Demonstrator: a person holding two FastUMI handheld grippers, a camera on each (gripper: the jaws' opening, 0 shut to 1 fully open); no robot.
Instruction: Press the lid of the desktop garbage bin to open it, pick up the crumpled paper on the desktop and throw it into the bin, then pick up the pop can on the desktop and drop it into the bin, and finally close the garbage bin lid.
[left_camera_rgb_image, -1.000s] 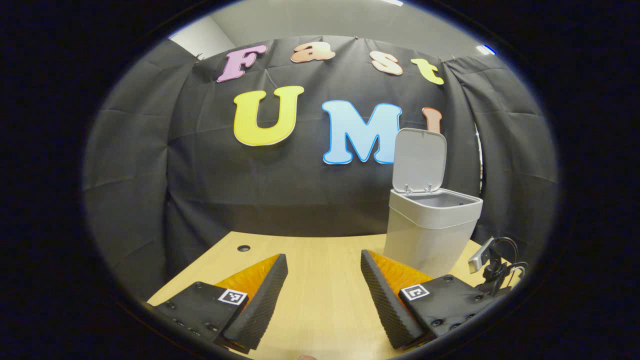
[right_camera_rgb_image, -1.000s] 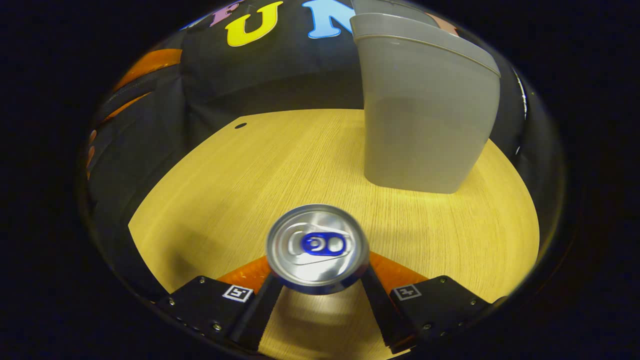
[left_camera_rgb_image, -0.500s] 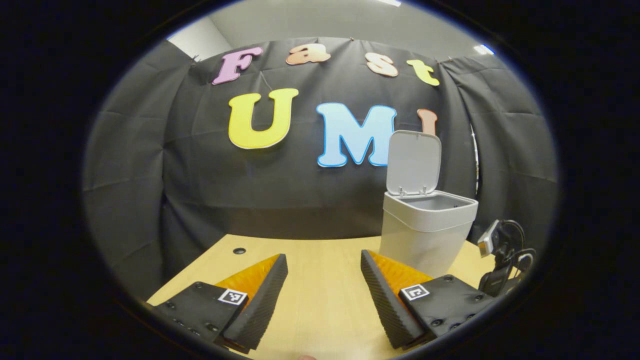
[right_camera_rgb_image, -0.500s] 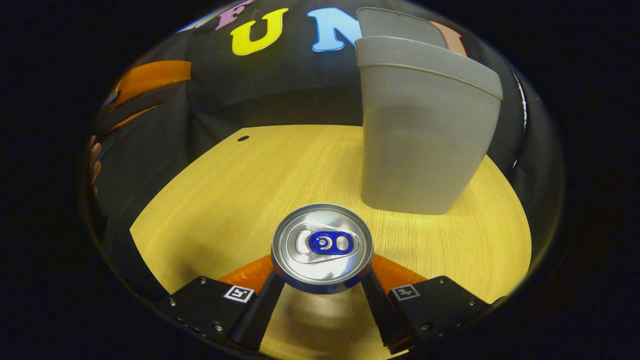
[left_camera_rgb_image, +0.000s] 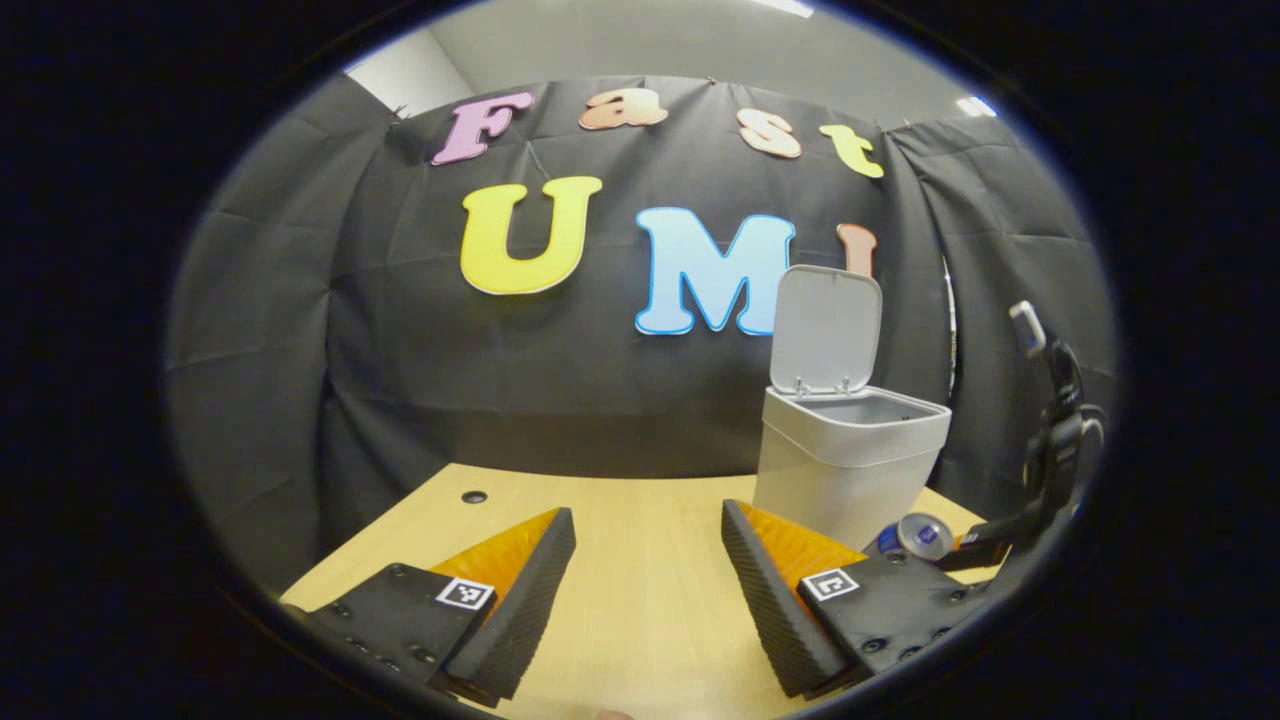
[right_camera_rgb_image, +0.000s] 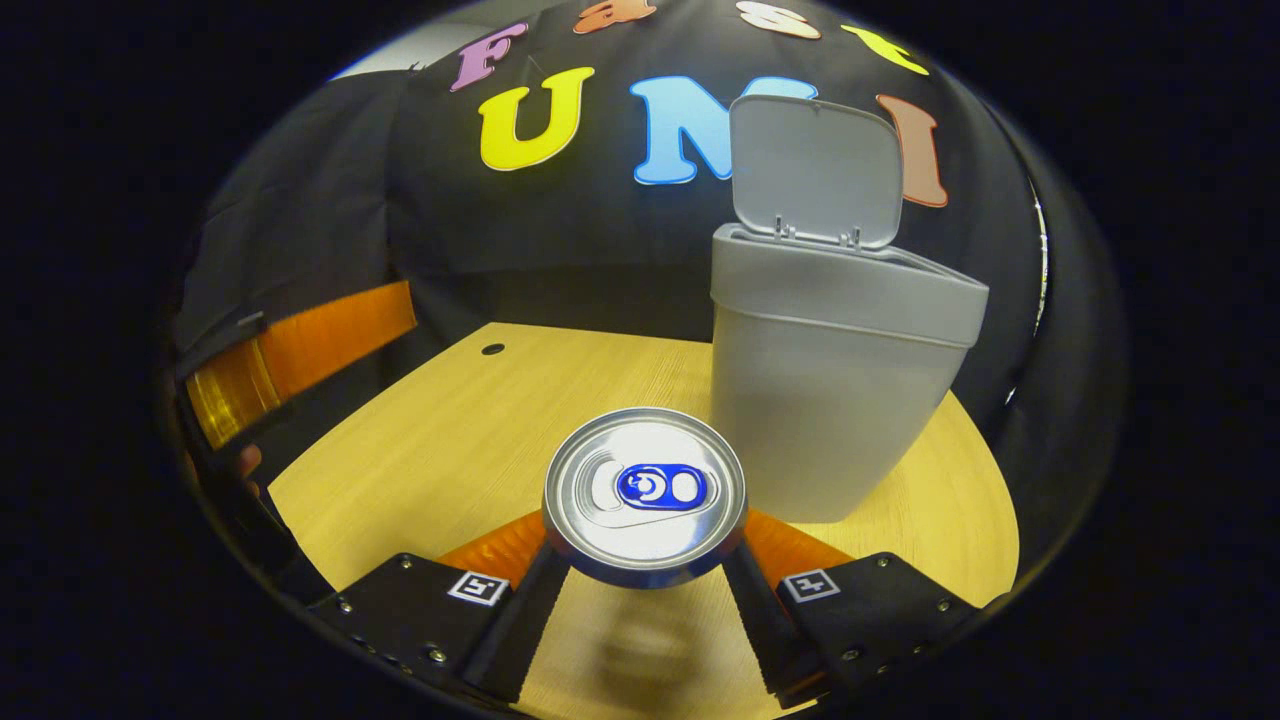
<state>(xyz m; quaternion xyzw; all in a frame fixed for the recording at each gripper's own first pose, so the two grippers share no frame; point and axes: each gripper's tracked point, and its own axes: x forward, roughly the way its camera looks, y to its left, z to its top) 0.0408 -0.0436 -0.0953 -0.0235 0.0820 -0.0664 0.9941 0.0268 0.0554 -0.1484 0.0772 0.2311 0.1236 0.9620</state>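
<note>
My right gripper is shut on the pop can, whose silver top with a blue tab faces the camera; the can hangs above the wooden desk. The grey garbage bin stands just beyond, its lid upright and open. In the left gripper view the bin stands at the right with its lid up, and the can shows beside its base, held by the other gripper. My left gripper is open over the desk with nothing between its fingers.
The wooden desk has a small round hole near its far left edge. At the left of the right gripper view the other gripper and part of a hand show. The black cloth wall closes the back.
My right gripper has lifted the can off the desk and tilted up, so the bin's open lid now shows. In the left gripper view the can and its gripper have risen into sight.
</note>
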